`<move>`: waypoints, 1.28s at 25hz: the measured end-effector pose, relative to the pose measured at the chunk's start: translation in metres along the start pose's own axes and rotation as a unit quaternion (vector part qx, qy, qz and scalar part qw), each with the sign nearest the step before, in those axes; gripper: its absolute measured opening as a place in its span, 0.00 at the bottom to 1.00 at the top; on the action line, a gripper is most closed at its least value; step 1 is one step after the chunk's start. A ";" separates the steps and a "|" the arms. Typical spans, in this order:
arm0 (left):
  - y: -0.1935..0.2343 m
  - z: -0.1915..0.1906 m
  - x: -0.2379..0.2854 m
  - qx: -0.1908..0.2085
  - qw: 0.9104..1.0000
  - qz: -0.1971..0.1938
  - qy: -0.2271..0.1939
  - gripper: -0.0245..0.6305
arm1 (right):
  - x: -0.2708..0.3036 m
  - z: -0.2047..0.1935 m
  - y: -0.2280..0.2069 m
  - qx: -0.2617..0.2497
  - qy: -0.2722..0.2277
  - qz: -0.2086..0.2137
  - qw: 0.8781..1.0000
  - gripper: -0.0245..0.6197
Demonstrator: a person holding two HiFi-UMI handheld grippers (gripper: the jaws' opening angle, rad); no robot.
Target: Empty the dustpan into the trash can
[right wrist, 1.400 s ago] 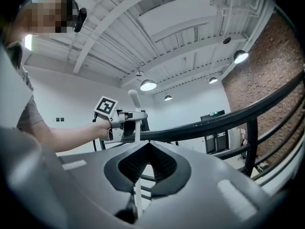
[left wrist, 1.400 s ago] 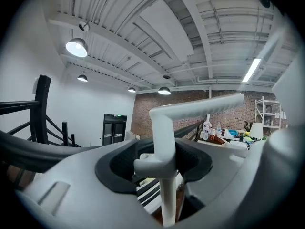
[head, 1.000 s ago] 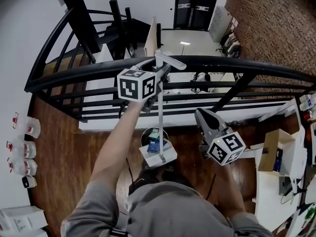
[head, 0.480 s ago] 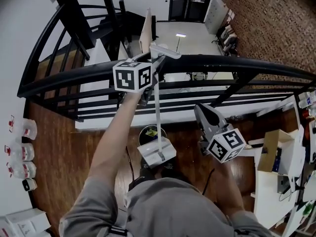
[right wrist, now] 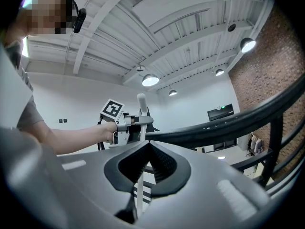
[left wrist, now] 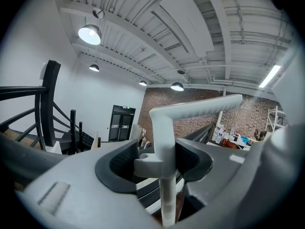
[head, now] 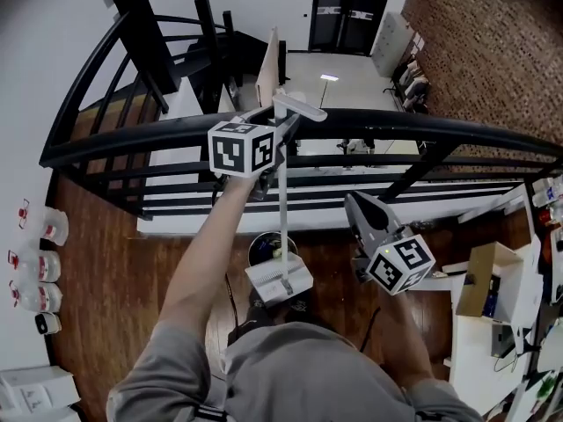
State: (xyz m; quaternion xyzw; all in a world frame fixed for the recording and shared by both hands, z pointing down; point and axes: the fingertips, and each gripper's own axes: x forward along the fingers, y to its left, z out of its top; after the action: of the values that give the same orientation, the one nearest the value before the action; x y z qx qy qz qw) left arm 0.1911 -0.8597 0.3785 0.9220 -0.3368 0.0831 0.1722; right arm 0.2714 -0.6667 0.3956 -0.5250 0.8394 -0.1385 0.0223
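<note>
Clamping the dustpan [head: 280, 280] by its stiff pole [head: 283, 209] near the top, left gripper [head: 283, 134] carried a probably light, swing-prone load roughly over the trash can [head: 266, 246]; right gripper's [head: 354, 202] fingers were closed, empty.

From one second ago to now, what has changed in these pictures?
Nothing has clearly moved. The dustpan still hangs over the trash can, and the small shift in the head view looks like camera motion. Nothing was taken hold of or let go. The left gripper stays shut on the dustpan handle, and the right gripper stays shut and empty.
</note>
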 end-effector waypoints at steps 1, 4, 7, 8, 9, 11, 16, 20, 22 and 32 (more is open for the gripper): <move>-0.004 -0.001 -0.005 0.002 1.000 0.000 -0.002 0.37 | -0.002 0.001 0.002 -0.001 0.000 0.006 1.000 0.04; -0.019 0.000 -0.023 0.013 1.000 0.003 -0.012 0.37 | -0.006 0.001 0.011 -0.004 -0.002 0.026 1.000 0.04; -0.037 -0.002 -0.042 0.023 1.000 -0.002 -0.019 0.37 | -0.010 0.000 0.020 -0.009 -0.002 0.041 0.999 0.04; -0.042 -0.002 -0.049 0.026 0.999 -0.003 -0.021 0.37 | -0.012 0.001 0.023 -0.010 -0.003 0.043 0.999 0.04; -0.047 -0.003 -0.056 0.029 0.999 -0.004 -0.023 0.37 | -0.014 0.000 0.026 -0.010 -0.004 0.044 0.999 0.04; -0.057 -0.008 -0.071 0.035 0.999 -0.006 -0.026 0.37 | -0.021 -0.003 0.033 -0.012 -0.006 0.044 0.999 0.04; -0.083 -0.014 -0.114 0.053 0.997 -0.030 -0.038 0.37 | -0.044 -0.002 0.068 -0.030 -0.023 0.035 0.999 0.04; -0.111 -0.030 -0.161 0.069 0.995 -0.057 -0.048 0.37 | -0.081 -0.004 0.116 -0.037 -0.041 0.015 0.998 0.04; -0.125 -0.037 -0.184 0.078 0.993 -0.069 -0.054 0.37 | -0.104 -0.012 0.139 -0.040 -0.043 0.005 0.998 0.04; -0.184 -0.065 -0.278 0.130 0.983 -0.119 -0.060 0.37 | -0.176 -0.038 0.214 -0.052 -0.042 -0.026 0.997 0.04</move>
State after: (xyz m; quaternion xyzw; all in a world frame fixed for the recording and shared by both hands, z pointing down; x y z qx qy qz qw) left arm 0.0968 -0.5398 0.3158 0.9732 -0.2212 0.0496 0.0389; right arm 0.1563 -0.4148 0.3584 -0.5526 0.8298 -0.0730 0.0265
